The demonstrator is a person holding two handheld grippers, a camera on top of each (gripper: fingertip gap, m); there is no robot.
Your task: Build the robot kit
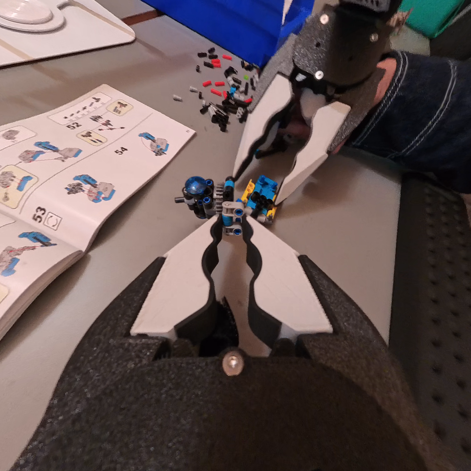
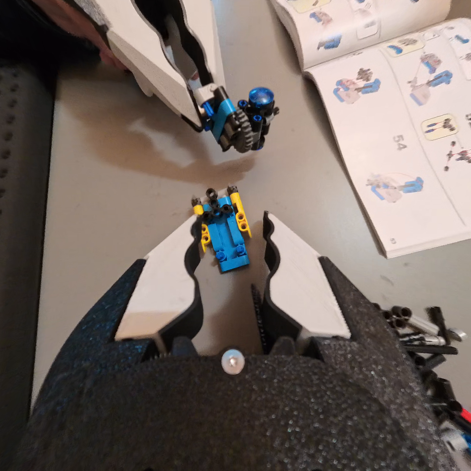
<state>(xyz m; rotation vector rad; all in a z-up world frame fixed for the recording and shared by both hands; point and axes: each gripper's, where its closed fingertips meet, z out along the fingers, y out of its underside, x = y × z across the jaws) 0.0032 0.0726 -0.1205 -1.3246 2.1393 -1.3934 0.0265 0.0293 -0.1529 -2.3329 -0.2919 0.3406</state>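
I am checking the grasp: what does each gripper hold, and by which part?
Left gripper holds the black-and-blue gear assembly by its grey-and-blue connector end. Right gripper holds nothing; its open fingers straddle the blue-and-yellow block.

The left gripper (image 1: 230, 224) has smooth matt white plastic fingers lined with black rubbery pads, set in a rough, grainy black body with a shiny metal screw (image 1: 232, 365). It clamps a glossy plastic brick assembly (image 1: 209, 197) with a translucent blue dome. The right gripper (image 2: 230, 216) looks the same. The blue and yellow brick piece (image 2: 224, 229) is shiny plastic. The booklet (image 1: 76, 165) is matt paper; the table (image 1: 331, 242) is smooth, dull grey.
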